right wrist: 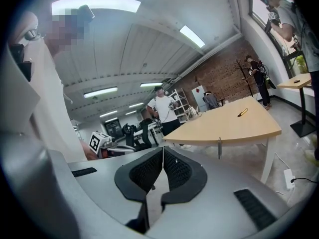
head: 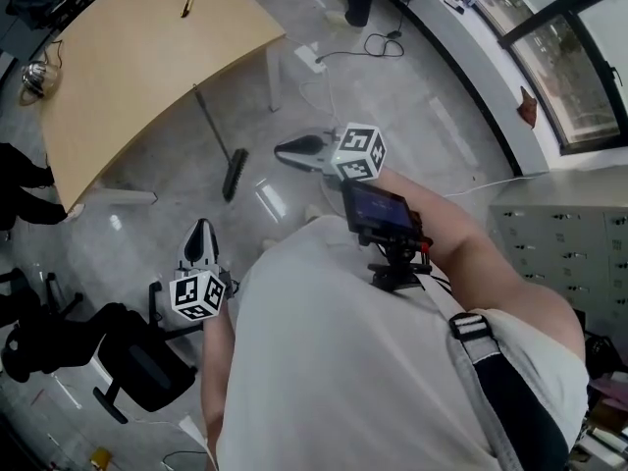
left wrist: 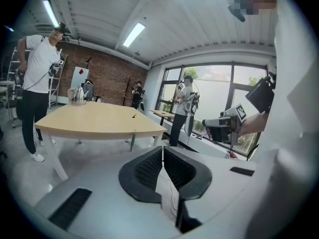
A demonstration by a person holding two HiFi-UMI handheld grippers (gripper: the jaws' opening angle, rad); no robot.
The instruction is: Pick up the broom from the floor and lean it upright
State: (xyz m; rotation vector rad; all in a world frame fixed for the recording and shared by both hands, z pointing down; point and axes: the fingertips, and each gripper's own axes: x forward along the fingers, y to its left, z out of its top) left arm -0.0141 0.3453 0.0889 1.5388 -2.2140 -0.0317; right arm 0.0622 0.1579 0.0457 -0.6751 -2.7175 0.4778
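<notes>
Broom (head: 213, 128) leans upright. Its brush head (head: 234, 173) sits on the grey floor (head: 412, 116) and its handle slants up to rest against the curved edge of the wooden table (head: 147, 57). The left gripper view shows the handle (left wrist: 133, 138) as a thin pole at the table rim, and so does the right gripper view (right wrist: 219, 147).

Judgement: the table edge serves as the prop and the brush head as the foot, so the lean looks done.

Left tongs (head: 201, 228) are held low by the person's torso, well apart from the broom. In their own view the left tongs (left wrist: 162, 151) are pressed together with nothing between them. Right tongs (head: 283, 151) point toward the broom but stand clear of it. In their own view the right tongs (right wrist: 163, 153) are also together and empty. Neither touches the handle, so the broom bears on floor and table alone.

Risk, as judged: the floor looks glossy, so the brush head could slide out, and the handle could slip along the curved rim. A small pen-like object (head: 187, 3) lies on the table, far from the handle.
</notes>
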